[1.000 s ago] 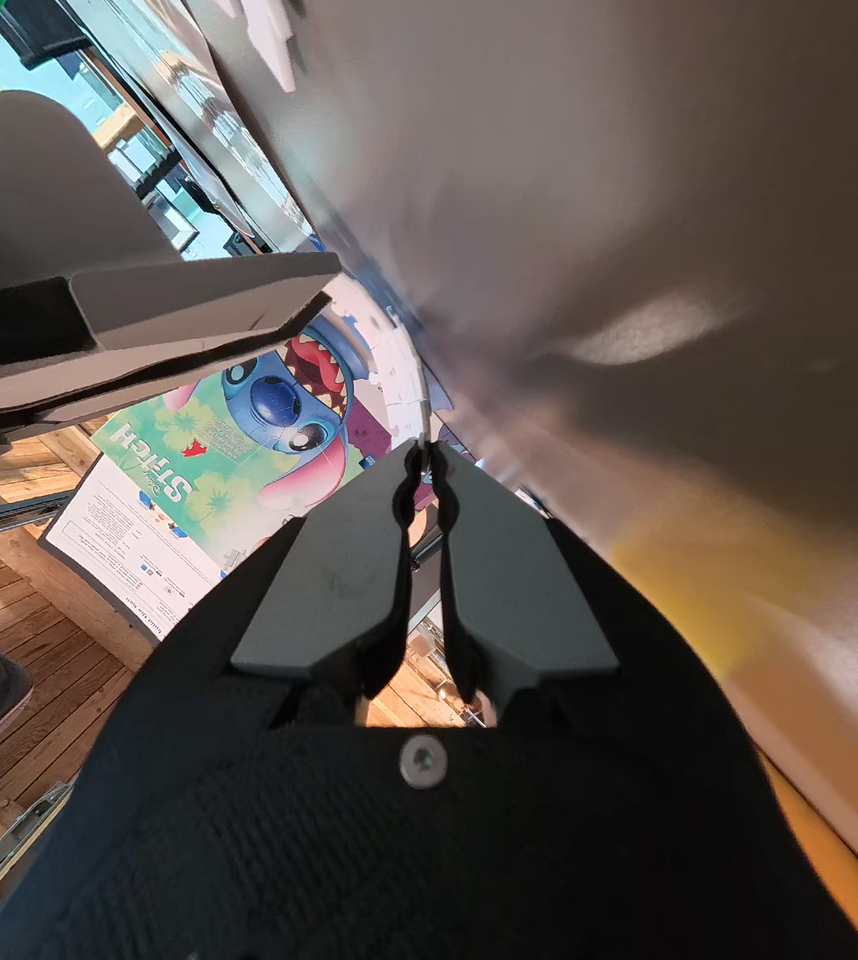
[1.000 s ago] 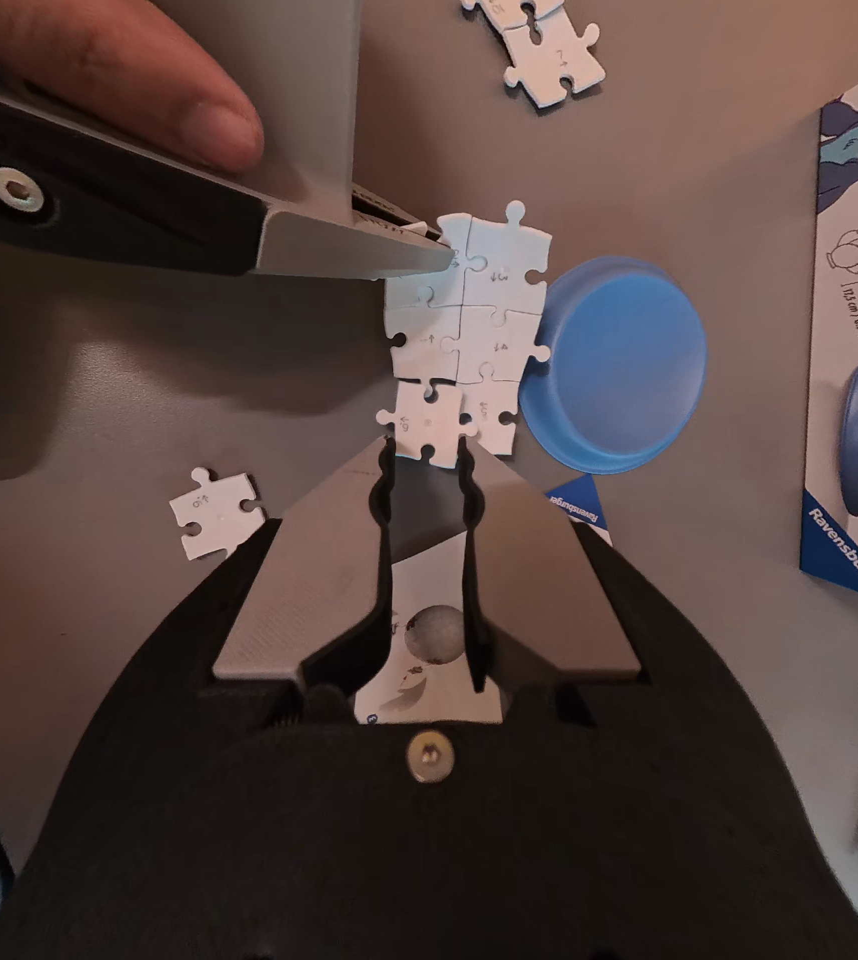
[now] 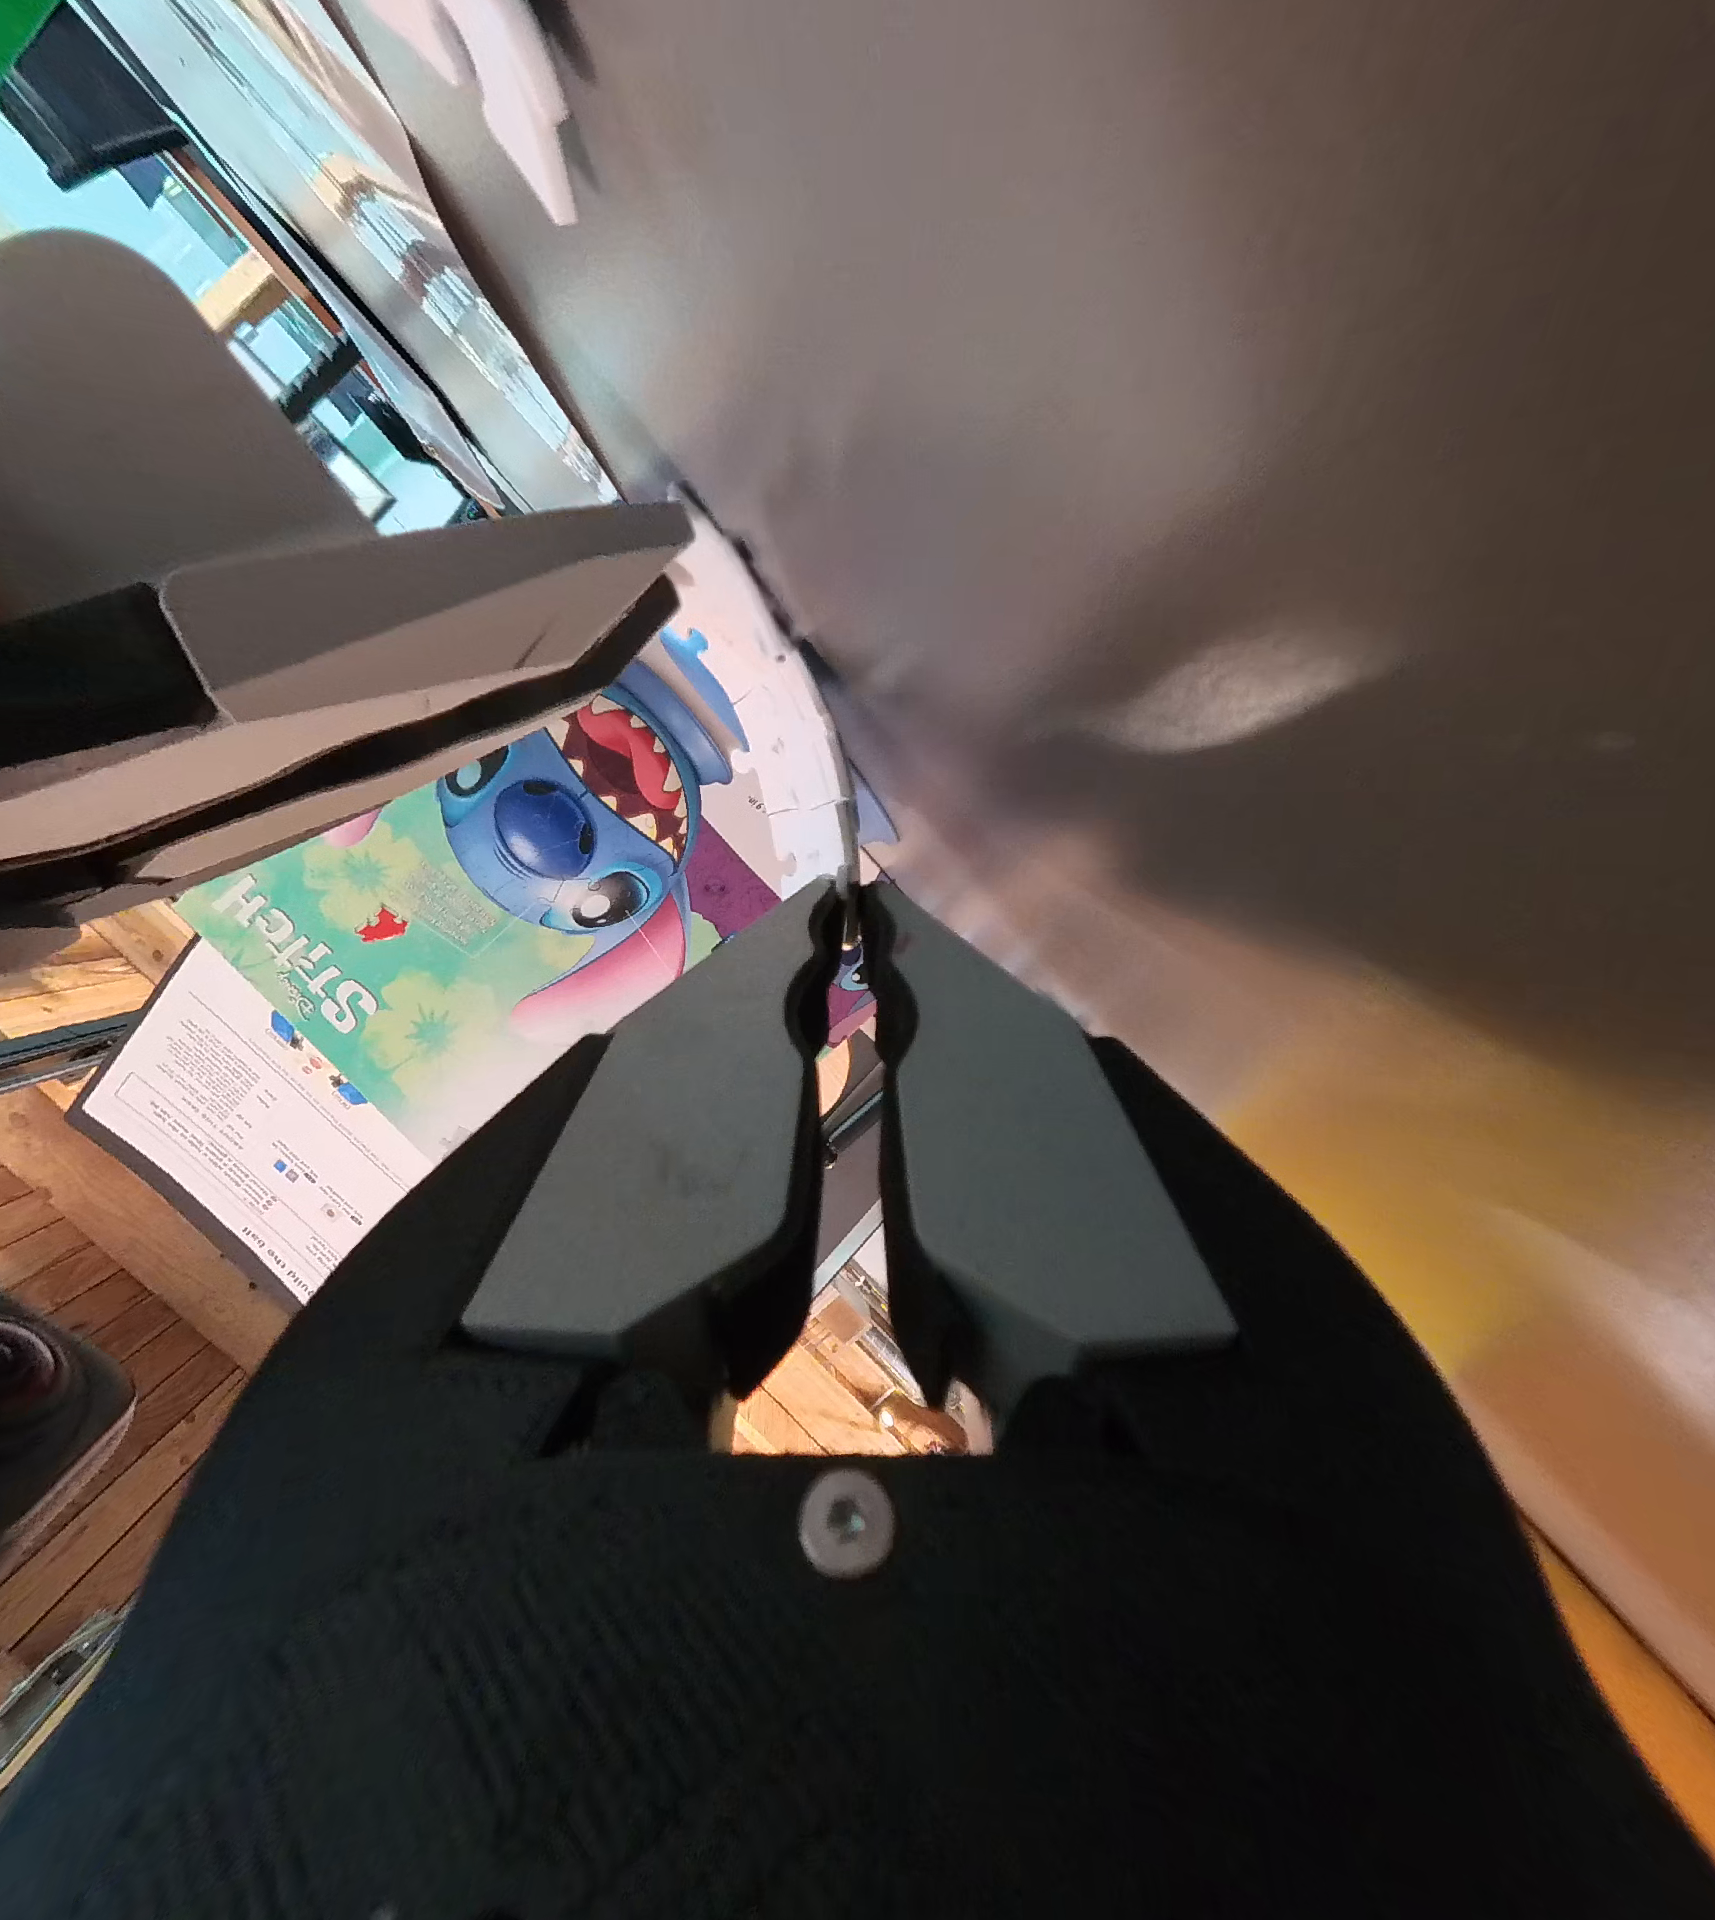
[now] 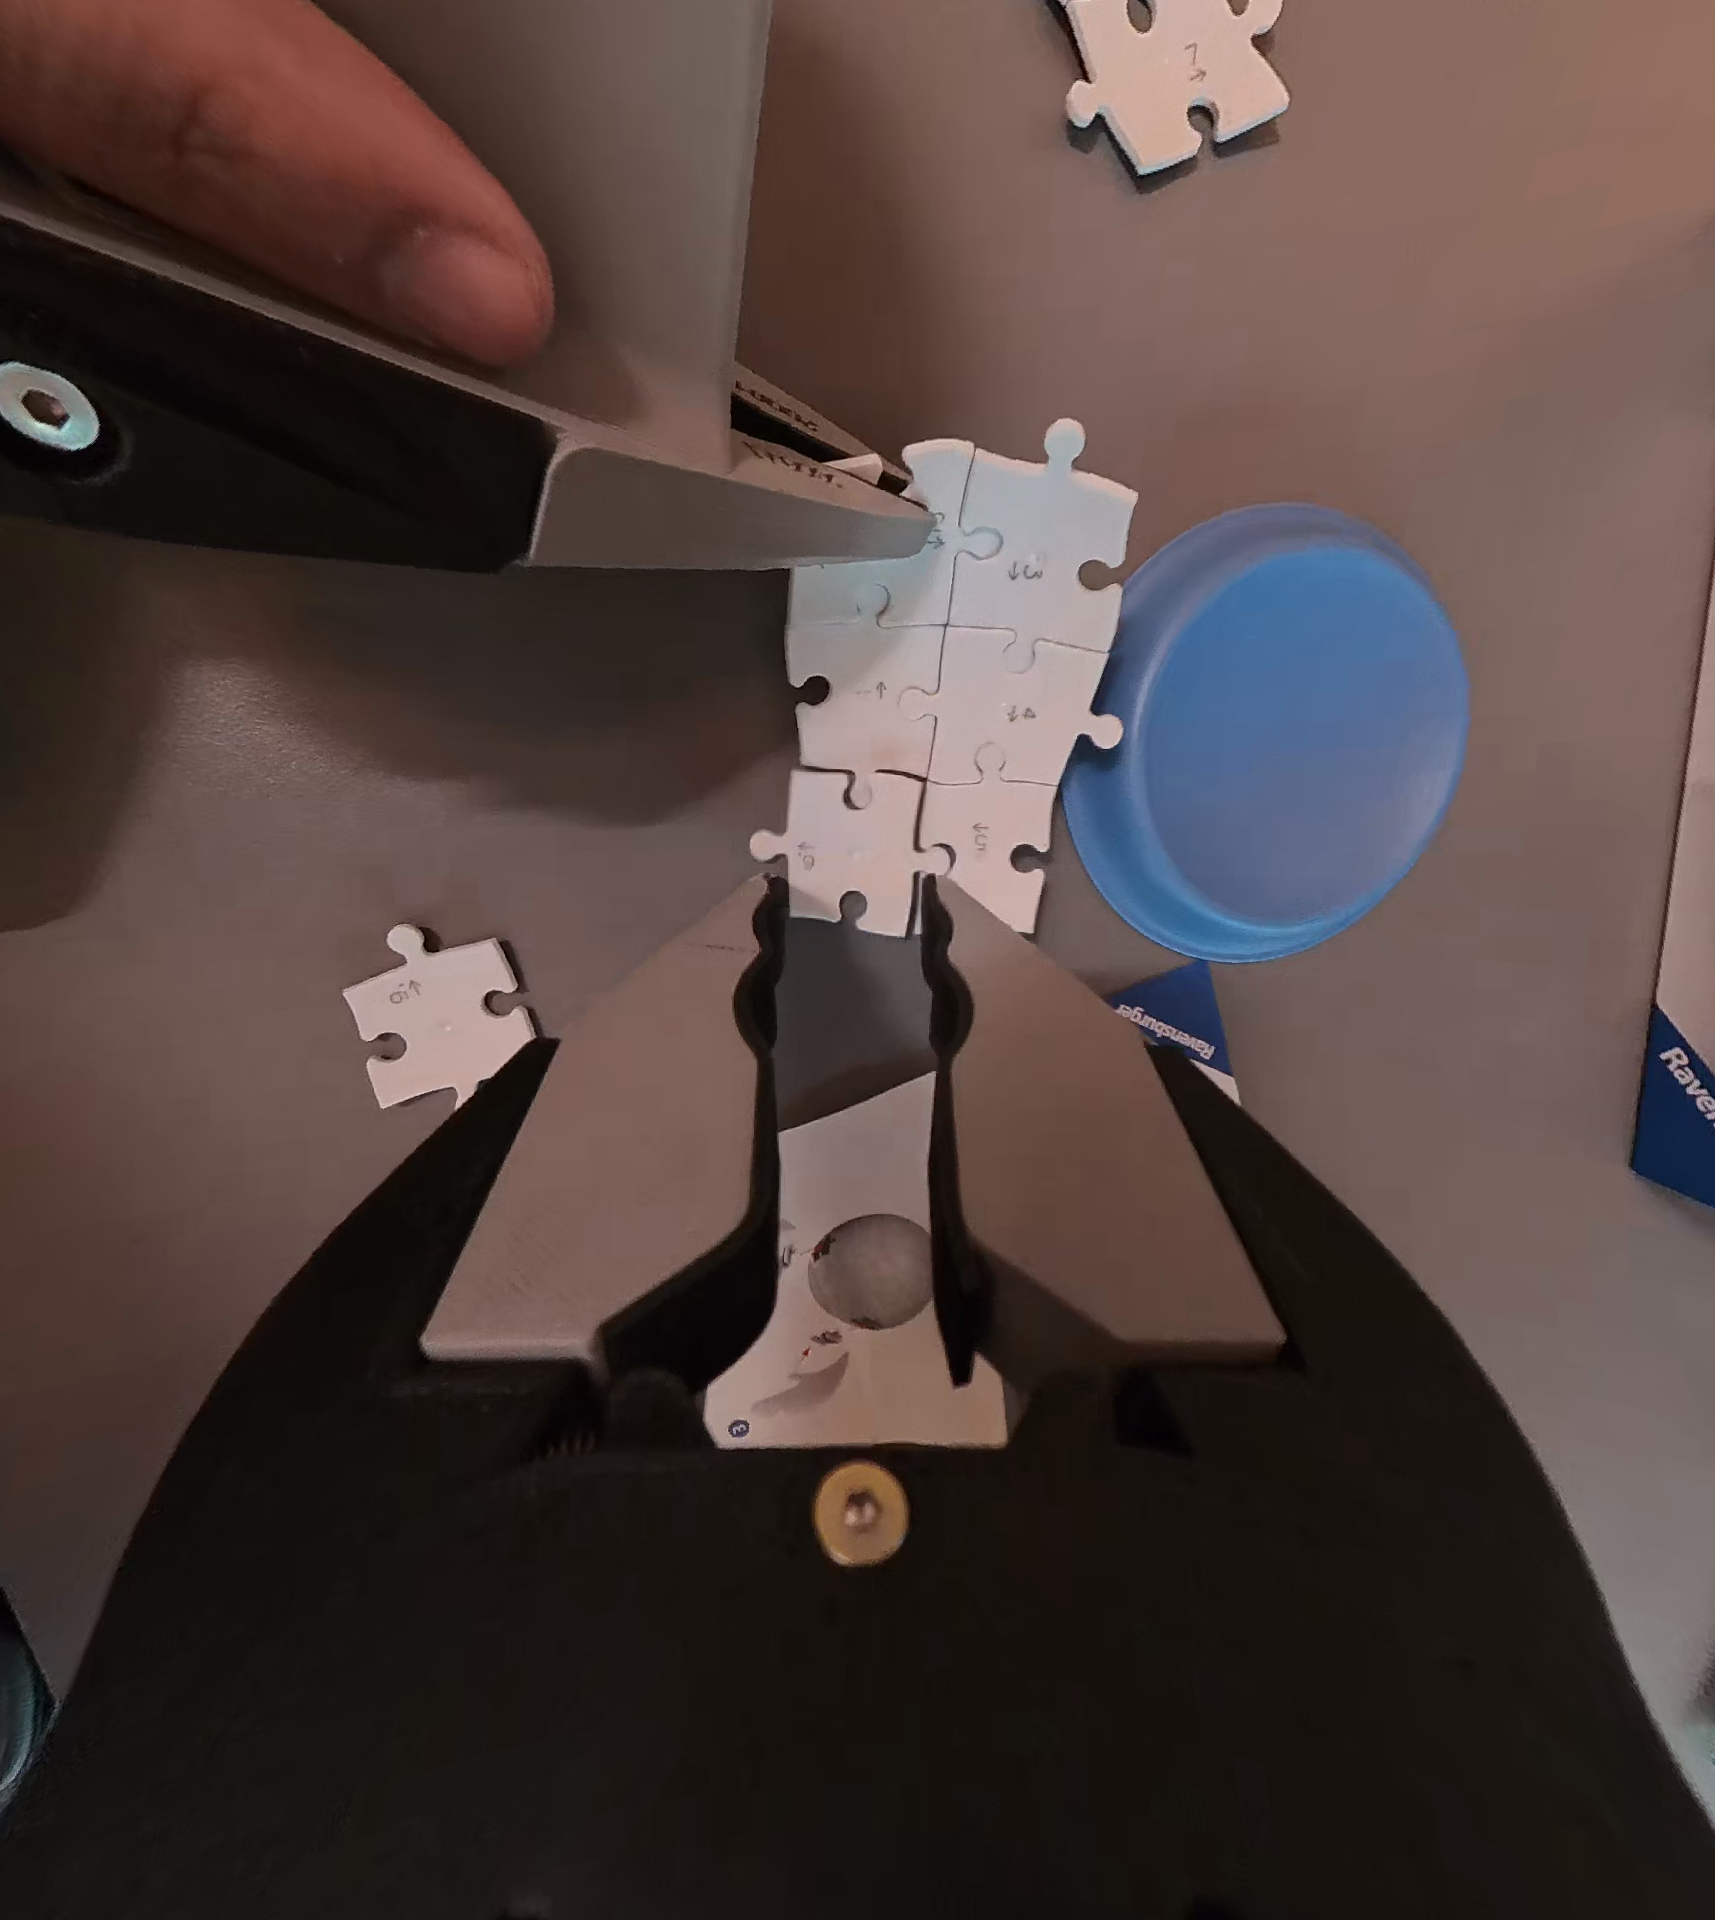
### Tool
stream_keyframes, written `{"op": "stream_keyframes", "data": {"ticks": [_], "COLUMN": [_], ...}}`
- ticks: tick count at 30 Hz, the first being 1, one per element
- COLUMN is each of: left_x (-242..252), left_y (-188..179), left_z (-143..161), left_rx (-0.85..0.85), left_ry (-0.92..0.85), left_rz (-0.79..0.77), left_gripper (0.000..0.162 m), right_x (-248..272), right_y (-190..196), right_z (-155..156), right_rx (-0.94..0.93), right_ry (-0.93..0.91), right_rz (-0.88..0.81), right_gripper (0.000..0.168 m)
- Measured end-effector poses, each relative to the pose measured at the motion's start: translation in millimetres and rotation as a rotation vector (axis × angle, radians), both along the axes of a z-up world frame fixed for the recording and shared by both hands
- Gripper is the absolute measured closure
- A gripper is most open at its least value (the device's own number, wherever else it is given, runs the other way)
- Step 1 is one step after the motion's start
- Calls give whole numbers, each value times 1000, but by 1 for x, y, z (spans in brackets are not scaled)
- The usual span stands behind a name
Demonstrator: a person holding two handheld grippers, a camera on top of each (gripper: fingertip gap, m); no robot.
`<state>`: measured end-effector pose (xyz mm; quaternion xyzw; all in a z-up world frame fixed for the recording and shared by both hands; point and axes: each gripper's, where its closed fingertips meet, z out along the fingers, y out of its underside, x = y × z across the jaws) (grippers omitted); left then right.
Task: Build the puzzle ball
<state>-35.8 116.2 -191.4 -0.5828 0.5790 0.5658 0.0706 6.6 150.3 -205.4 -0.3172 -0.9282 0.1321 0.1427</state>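
The white curved strip of joined puzzle pieces (image 4: 946,686) runs near-to-far w/ its far-left corner pinched by the left gripper (image 4: 900,509), its near end just beyond the half-open, empty right gripper (image 4: 848,904).

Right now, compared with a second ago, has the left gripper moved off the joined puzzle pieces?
No. The left gripper still pinches the top-left corner of the joined puzzle pieces, which lie as before against the blue dish.
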Motion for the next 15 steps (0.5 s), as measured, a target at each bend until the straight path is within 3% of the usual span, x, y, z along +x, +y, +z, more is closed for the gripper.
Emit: {"op": "stream_keyframes", "data": {"ticks": [15], "left_x": [2], "left_y": [1], "left_z": [3], "left_rx": [4], "left_ry": [15], "left_rz": [-11], "left_gripper": [162], "right_x": [5], "right_y": [-8], "right_z": [10], "right_rx": [-58], "right_ry": [74], "right_rz": [31], "right_gripper": [142]}}
